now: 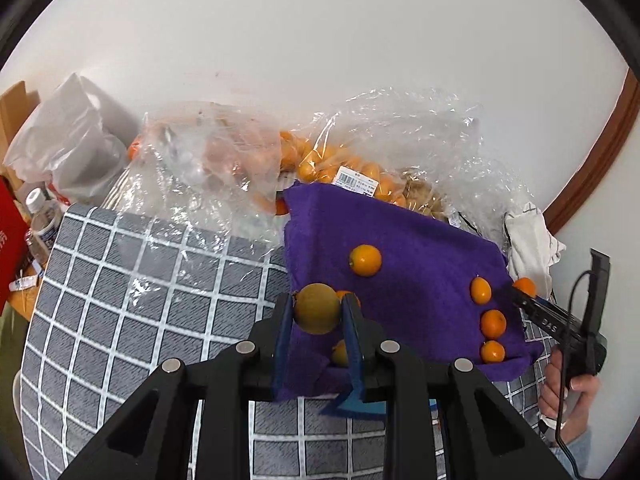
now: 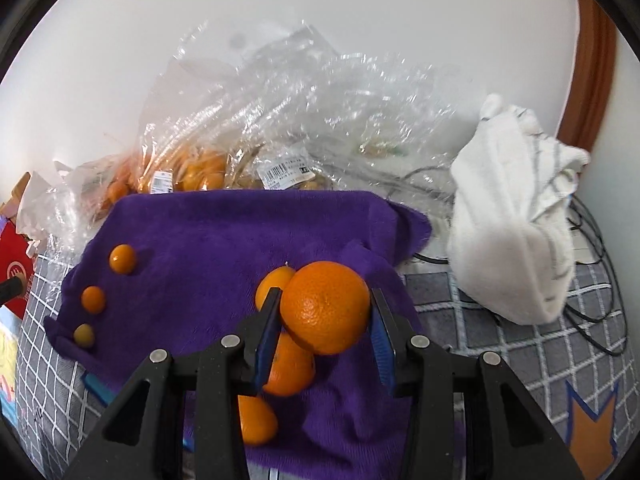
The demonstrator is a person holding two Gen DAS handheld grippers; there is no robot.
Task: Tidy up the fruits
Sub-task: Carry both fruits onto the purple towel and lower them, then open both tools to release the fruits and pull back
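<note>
Both grippers are working over the purple cloth, each with fruit between its fingers.

Left gripper [image 1: 317, 310] is clamping a yellowish-green fruit [image 1: 316, 307], fingers narrow, above the near edge of the purple cloth [image 1: 404, 248]. Right gripper [image 2: 325, 316] is sitting wider around an orange [image 2: 325, 307]: left finger is touching it, right finger is showing a small gap, so a firm grip is unclear. Three more oranges [image 2: 289, 364] are lying just beneath, small kumquats [image 2: 123, 259] are lining the cloth's left side. Farther back, plastic bags of fruit [image 2: 188, 172] are leaning on the wall, a white towel [image 2: 516, 220] is sitting to the right.
</note>
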